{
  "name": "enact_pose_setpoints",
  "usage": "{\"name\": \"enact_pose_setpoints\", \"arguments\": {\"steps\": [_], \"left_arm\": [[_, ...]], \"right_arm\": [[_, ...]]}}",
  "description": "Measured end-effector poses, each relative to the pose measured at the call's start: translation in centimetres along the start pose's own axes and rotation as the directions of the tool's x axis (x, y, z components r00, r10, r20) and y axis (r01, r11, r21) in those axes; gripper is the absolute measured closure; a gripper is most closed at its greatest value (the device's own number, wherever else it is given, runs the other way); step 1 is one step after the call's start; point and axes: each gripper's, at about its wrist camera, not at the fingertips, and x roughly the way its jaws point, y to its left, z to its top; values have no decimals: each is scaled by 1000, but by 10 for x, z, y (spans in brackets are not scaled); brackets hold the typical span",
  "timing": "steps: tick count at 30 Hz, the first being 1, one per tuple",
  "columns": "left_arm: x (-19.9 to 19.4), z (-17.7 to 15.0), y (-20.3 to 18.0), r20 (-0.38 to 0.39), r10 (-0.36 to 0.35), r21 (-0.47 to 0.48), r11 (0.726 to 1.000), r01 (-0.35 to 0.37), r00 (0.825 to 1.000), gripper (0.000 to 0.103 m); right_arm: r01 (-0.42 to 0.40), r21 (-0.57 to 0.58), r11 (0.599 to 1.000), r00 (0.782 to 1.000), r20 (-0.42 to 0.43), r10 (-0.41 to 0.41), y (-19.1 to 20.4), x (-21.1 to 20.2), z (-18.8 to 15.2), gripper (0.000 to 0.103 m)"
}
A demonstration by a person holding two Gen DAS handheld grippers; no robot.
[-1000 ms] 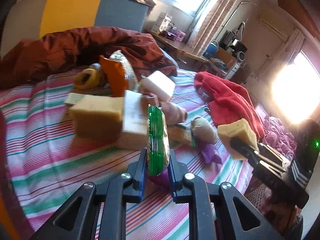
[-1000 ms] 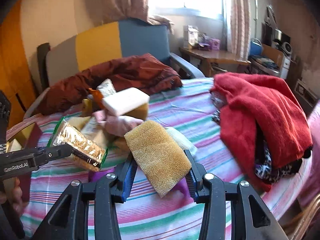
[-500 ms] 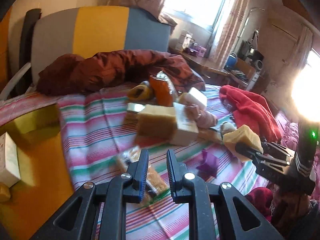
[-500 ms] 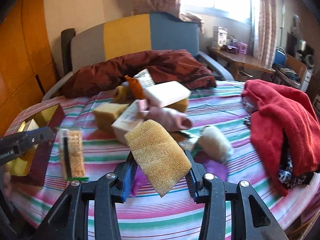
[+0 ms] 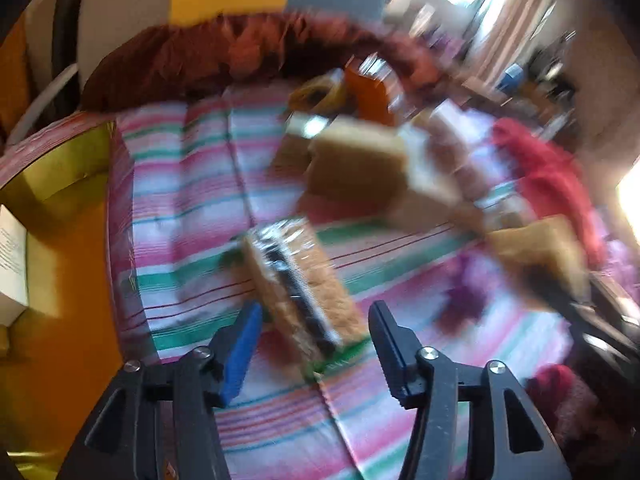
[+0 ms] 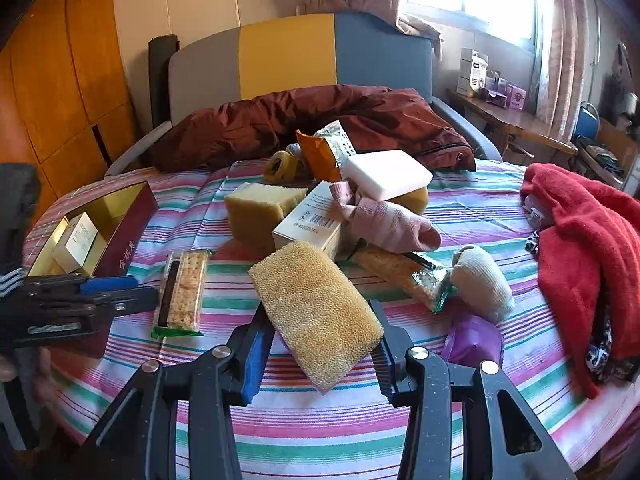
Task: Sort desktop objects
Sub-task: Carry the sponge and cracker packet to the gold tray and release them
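A clear-wrapped cracker pack (image 5: 296, 280) lies flat on the striped cloth, just ahead of my left gripper (image 5: 316, 312). Its jaws are opening, and their pads stand clear of the pack. The left wrist view is blurred. From the right wrist view the same cracker pack (image 6: 182, 292) rests beside the left gripper (image 6: 136, 290), near a maroon box (image 6: 132, 216). My right gripper (image 6: 320, 312) is shut on a coarse yellow sponge (image 6: 316, 304), held above the cloth. That sponge (image 5: 540, 248) also shows at the right of the left wrist view.
A heap sits mid-table: a yellow sponge block (image 6: 260, 208), white carton (image 6: 312, 220), pink sock (image 6: 384, 224), white foam block (image 6: 386, 174) and a second cracker pack (image 6: 404, 272). A rolled sock (image 6: 480, 280) and red cloth (image 6: 580, 240) lie right. The maroon box holds a small carton (image 6: 76, 242).
The left gripper let go of the cracker pack, which now lies on the cloth; its jaws have spread wide and tipped downward. The right gripper swung across with the sponge still held.
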Motion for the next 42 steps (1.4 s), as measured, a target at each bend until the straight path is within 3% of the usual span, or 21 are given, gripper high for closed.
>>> {"name": "enact_pose_setpoints", "arguments": {"steps": [5, 10, 14, 19, 23, 30, 36, 42], "left_arm": [[30, 14, -6, -62, 50, -42, 998, -53, 997, 43], [36, 8, -27, 24, 123, 115, 985, -125, 992, 52], [18, -5, -23, 65, 70, 118, 990, -78, 995, 54], [-37, -19, -9, 186, 58, 117, 990, -81, 981, 54], [-79, -16, 16, 285, 89, 85, 989, -117, 955, 54], [-131, -25, 58, 374, 203, -19, 977, -212, 905, 54], [-162, -43, 104, 397, 313, -130, 950, -285, 863, 54], [-181, -63, 147, 388, 393, -235, 917, -323, 834, 54]], "right_arm": [[-24, 7, 1000, 1000, 20, 24, -3, -5, 2, 56], [-31, -8, 999, 999, 10, 31, -2, 0, 3, 55], [-36, -41, 999, 999, -12, 35, 4, 4, 0, 57], [-69, -27, 997, 998, -12, 68, 10, 2, 0, 57], [-106, -10, 994, 994, -5, 106, 21, -2, 2, 57], [-217, -47, 975, 976, 3, 217, 75, -6, 14, 57], [-326, -95, 941, 945, 3, 328, 133, -6, 30, 57], [-394, -147, 907, 919, -27, 394, 189, 3, 39, 57]]}}
